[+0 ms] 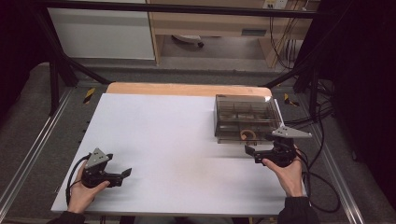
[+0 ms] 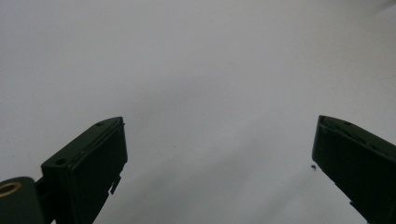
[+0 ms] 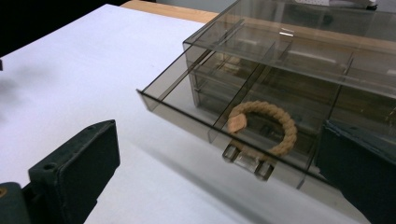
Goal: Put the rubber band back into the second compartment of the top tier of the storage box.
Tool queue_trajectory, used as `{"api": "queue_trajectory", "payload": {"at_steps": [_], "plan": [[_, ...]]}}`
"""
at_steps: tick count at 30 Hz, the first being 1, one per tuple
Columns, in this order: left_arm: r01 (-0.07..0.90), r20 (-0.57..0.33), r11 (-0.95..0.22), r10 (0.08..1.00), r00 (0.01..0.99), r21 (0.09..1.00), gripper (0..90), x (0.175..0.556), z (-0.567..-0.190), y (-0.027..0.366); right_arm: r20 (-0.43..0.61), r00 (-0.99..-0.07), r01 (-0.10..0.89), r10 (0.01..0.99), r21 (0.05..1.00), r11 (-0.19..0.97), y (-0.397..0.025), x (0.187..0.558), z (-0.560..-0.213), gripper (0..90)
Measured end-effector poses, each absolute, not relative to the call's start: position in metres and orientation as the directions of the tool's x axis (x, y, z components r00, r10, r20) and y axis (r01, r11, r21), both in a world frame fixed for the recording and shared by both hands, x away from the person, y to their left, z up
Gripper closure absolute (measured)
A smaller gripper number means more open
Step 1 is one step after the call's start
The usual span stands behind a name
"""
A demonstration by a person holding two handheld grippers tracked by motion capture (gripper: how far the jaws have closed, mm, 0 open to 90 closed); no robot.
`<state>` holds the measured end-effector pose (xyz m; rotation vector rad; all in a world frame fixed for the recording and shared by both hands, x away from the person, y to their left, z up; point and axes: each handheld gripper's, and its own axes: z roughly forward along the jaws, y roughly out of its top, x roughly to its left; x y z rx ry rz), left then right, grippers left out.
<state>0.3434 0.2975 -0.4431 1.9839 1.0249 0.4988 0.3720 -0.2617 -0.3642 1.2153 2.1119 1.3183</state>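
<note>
Right gripper view: rope bracelet (image 3: 266, 128) flat in open drawer (image 3: 187, 93).

i'm working in a lab here: white bench (image 1: 163, 140) inside a black metal frame (image 1: 177, 8), loose cables (image 1: 280, 42) hanging behind, grey carpet floor (image 1: 28, 116) around me.

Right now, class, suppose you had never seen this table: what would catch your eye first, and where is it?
The smoky clear drawer box at the table's far right stands out, its lower drawer pulled partly open with a tan rope bracelet lying inside. The right gripper sits open just in front of it. The left gripper rests open at the near left on the bare white tabletop.
</note>
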Motion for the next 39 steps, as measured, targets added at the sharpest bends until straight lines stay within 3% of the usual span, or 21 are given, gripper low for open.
{"api": "queue_trajectory", "payload": {"at_steps": [21, 39], "plan": [[0.480, -0.026, -0.323, 0.808, 0.588, 0.816, 2.7, 0.343, -0.443, 0.297, 0.155, -0.635, 0.503, 0.757, 0.826, 0.253, -0.264, 0.354, -0.415, 0.9], [0.479, -0.030, -0.325, 0.803, 0.595, 0.816, 2.7, 0.342, -0.444, 0.295, 0.175, -0.626, 0.554, 0.760, 0.786, 0.276, -0.281, 0.349, -0.448, 1.0]]}}
